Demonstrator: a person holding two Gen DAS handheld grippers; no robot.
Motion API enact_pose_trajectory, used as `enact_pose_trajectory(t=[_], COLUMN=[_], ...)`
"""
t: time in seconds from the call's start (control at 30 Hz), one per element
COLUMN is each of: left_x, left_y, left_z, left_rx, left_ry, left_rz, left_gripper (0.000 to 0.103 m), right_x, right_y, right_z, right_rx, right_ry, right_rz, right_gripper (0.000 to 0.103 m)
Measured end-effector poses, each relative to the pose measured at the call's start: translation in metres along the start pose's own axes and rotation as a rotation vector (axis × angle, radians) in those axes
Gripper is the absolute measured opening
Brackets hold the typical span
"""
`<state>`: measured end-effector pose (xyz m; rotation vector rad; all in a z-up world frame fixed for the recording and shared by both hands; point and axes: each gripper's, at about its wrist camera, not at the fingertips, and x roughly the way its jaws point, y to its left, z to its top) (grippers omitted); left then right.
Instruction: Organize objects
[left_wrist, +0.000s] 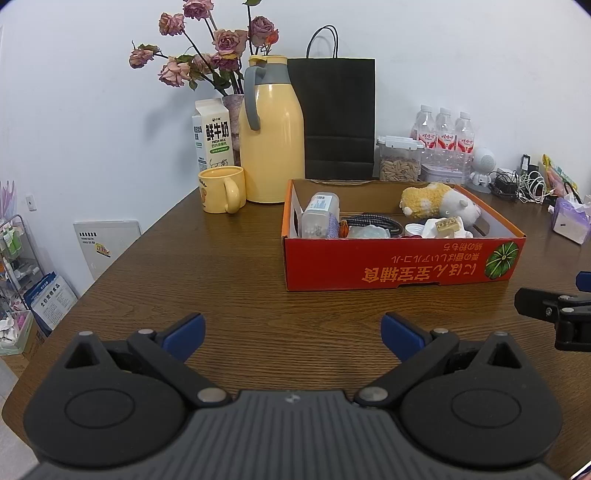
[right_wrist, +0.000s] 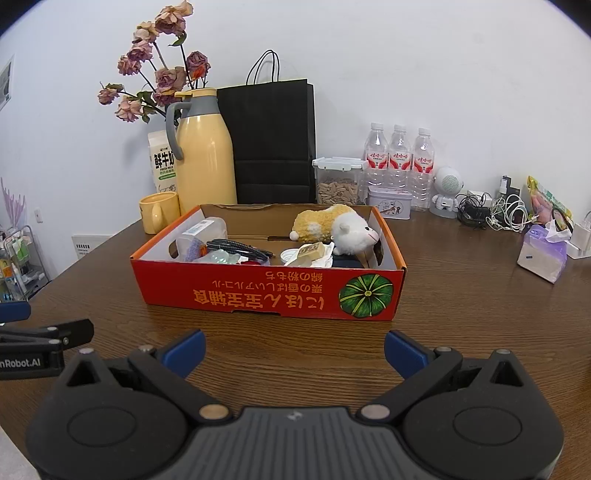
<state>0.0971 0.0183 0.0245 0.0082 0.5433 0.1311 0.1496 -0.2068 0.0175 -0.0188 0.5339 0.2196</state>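
A yellow thermos jug, a matching mug, a milk carton and a vase of dried roses are standing against the wall beside a black paper bag, while three water bottles are standing behind a seed container.

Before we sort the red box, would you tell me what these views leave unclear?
- Left wrist view: the red cardboard box front wall hides the lower parts of the plush toy and braided cable.
- Right wrist view: the thermos covers part of the milk carton.
- Both views: small white items in the box are too small to identify.
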Motion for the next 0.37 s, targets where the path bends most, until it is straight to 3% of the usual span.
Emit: enact_pose_trajectory(t=[0.37], left_x=[-0.0018], left_y=[0.0001], left_z=[-0.0003], left_rx=[0.002], left_ry=[-0.003], left_rz=[-0.009], left_gripper=[0.103], right_x=[0.0003], right_y=[0.0007], right_z=[-0.0004], right_rx=[-0.002], right_ry=[0.0], right_rz=[0.001], right_gripper=[0.103])
